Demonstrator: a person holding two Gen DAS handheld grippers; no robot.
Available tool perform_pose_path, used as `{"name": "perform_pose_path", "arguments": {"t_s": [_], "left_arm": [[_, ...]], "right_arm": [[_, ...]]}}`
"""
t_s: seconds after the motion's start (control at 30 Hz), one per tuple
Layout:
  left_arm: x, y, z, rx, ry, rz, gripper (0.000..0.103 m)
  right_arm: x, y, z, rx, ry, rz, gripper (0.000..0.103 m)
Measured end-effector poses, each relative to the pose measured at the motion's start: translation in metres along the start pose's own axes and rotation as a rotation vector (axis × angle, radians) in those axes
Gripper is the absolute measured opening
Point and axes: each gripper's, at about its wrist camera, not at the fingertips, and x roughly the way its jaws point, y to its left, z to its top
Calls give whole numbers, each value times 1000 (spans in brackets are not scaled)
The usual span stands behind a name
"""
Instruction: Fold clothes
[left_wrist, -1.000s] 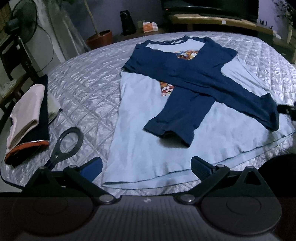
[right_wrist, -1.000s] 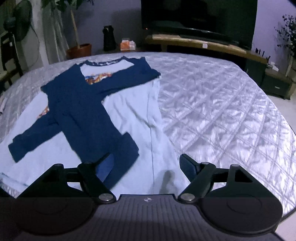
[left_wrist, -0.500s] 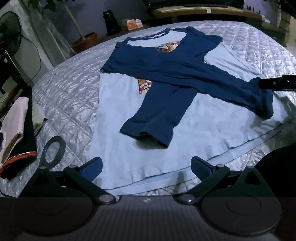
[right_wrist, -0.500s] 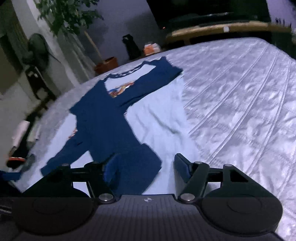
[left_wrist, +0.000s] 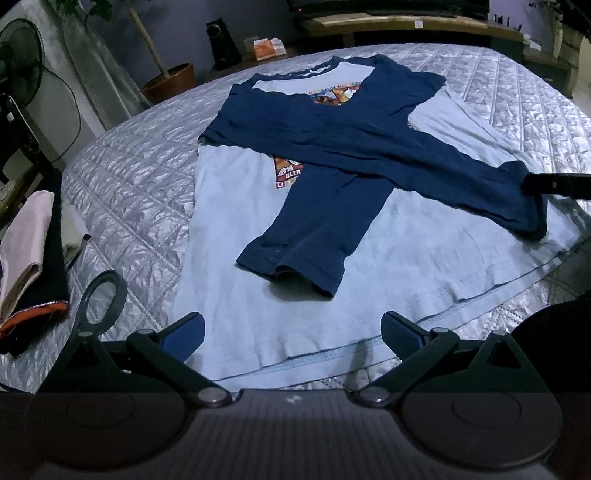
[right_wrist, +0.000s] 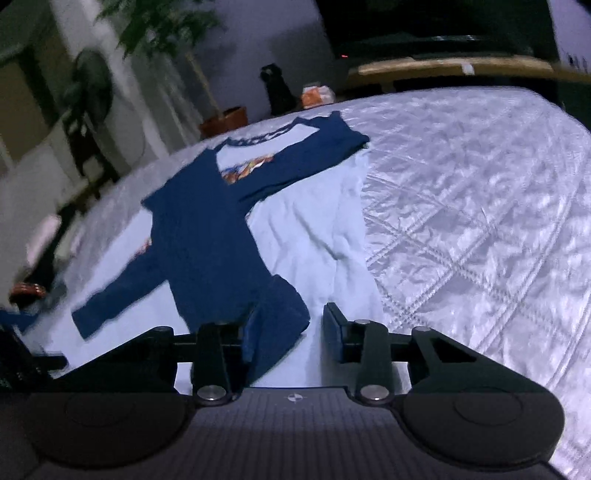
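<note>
Shirt: long-sleeve raglan shirt, light blue body, dark blue sleeves, flat on the bed, neck toward 12 o'clock.
Sleeves: both folded in over the chest, crossed like an X; one cuff near the middle of the body, the other cuff out at 3 o'clock.
Picture on shirt: orange print, half hidden under the sleeves.
Hem: bottom edge at 6 o'clock, just in front of the left claw.
Left claw: left gripper spread wide, holding nothing, low over the hem.
Right claw: right gripper partly spread, nothing pinched, over the 3 o'clock cuff; blurry view.
Bed: shiny grey quilted cover under the shirt.
Folded pile: pink and dark clothes at 9 o'clock on the bed edge.
Far away: plant pot at 11 o'clock, black speaker beside it.
</note>
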Motion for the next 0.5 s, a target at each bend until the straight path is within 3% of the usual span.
{"name": "perform_pose_path", "arguments": {"t_s": [0.07,0.1,0.2,0.27,0.33,0.37,0.5], "left_arm": [[0,1,0,-2,-2,1,101],[0,1,0,-4,-2,1,101],[-1,3,0,-7,-5,2,101],[0,4,0,-9,-7,2,101],[0,5,0,-12,-9,1,101],[-1,5,0,-14,-10,1,101],[-1,8,0,-23,-15,-1,101]], "right_arm": [[1,8,0,-77,12,-36,36],[1,10,0,-84,16,-44,19],[-6,14,4,-78,4,-95,11],[-11,20,8,-84,16,-160,10],[-14,25,8,-85,47,-204,19],[-16,26,8,-85,56,-217,26],[-32,30,5,-86,26,-245,29]]}}
